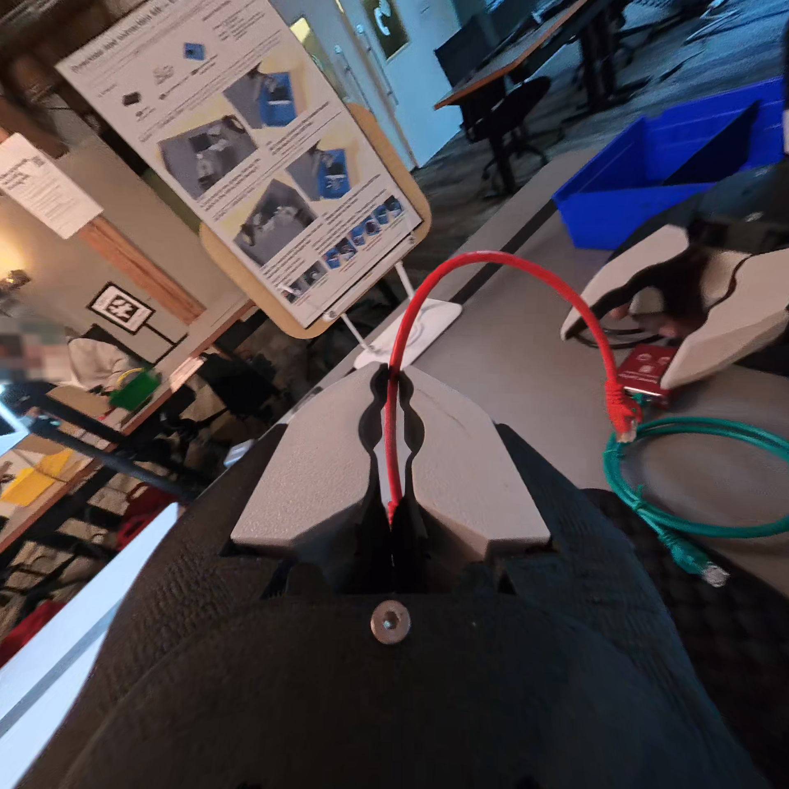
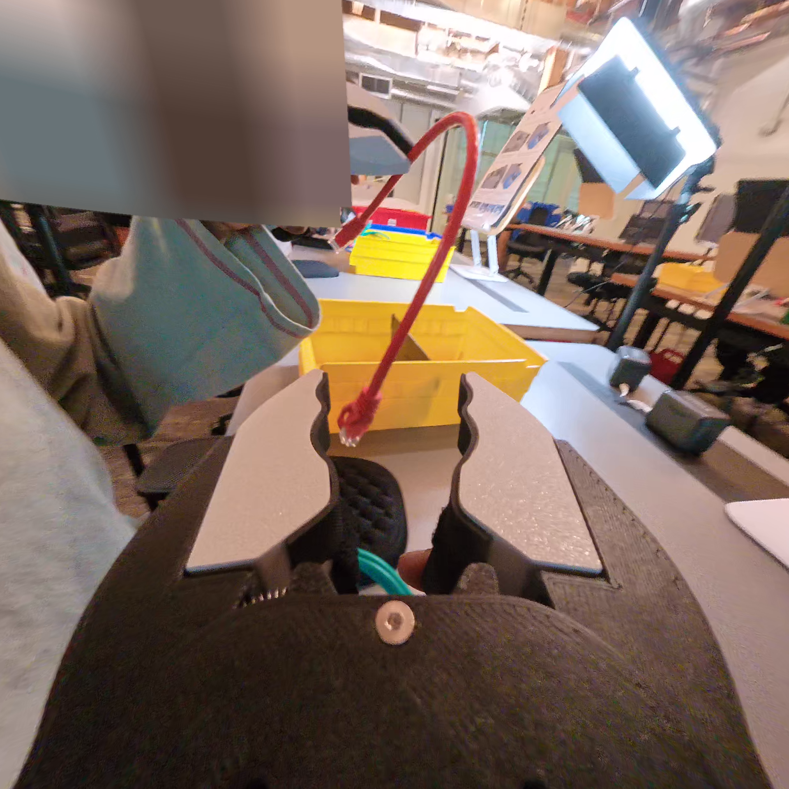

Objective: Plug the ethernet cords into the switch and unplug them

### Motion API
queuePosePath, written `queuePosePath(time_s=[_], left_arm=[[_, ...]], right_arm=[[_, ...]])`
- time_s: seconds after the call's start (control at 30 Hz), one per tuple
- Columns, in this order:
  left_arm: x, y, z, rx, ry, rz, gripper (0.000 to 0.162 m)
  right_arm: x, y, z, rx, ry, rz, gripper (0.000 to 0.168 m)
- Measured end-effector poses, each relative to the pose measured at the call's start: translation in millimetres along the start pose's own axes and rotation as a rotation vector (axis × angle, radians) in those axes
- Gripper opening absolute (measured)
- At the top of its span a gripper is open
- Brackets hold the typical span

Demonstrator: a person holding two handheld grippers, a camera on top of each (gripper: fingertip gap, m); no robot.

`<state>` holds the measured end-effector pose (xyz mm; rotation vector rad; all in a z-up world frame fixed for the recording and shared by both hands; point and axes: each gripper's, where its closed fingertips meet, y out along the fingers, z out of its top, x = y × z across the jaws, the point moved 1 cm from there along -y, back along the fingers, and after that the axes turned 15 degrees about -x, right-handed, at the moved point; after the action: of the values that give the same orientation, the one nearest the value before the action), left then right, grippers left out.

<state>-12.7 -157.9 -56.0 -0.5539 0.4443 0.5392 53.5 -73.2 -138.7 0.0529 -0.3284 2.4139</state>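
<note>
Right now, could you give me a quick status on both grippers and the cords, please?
Left gripper shut on red cord, plug dangling. Right gripper open over red switch. Green cord coiled on table, unplugged.

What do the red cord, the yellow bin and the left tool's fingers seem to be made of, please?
Red cord: flexible rubbery or plastic jacket, since it bends in a smooth arch; its plug looks like clear hard plastic. Yellow bin: rigid moulded plastic, slightly glossy, with thin straight walls. Left tool: its fingers look like grey matt plastic with a grainy, probably printed, texture.
</note>
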Motion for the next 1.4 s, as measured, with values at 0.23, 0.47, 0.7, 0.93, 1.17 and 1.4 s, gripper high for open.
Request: queuePosePath(time_s=[0.23,0.47,0.7,0.93,1.17,1.4], left_arm=[[20.4,13.5,6.7,0.084,-0.135,-0.106,0.005],[47.4,28.7,-13.0,0.048,-0.03,-0.213,0.017],[99.4,46.1,-1.2,0.132,0.412,-0.114,0.046],[162.5,41.1,13.5,0.147,0.835,-0.271,0.045],[176.0,49.6,22.6,0.125,1.029,-0.243,0.011],[143.5,51.3,25.9,0.041,0.499,-0.478,0.005]], right_arm=[[-21.0,8.7,-28.8,-0.038,0.096,0.079,0.035],[-2.0,-44.6,-34.9,-0.18,0.001,0.048,0.011],[-16.1,-73.5,-66.5,-0.503,0.112,0.252,0.01],[-30.9,-66.7,-69.4,-0.596,0.182,0.379,0.01],[-40.5,-60.9,-57.9,-0.69,0.128,0.467,0.01],[-3.1,-60.7,-17.1,-0.364,-0.217,0.109,0.051]])
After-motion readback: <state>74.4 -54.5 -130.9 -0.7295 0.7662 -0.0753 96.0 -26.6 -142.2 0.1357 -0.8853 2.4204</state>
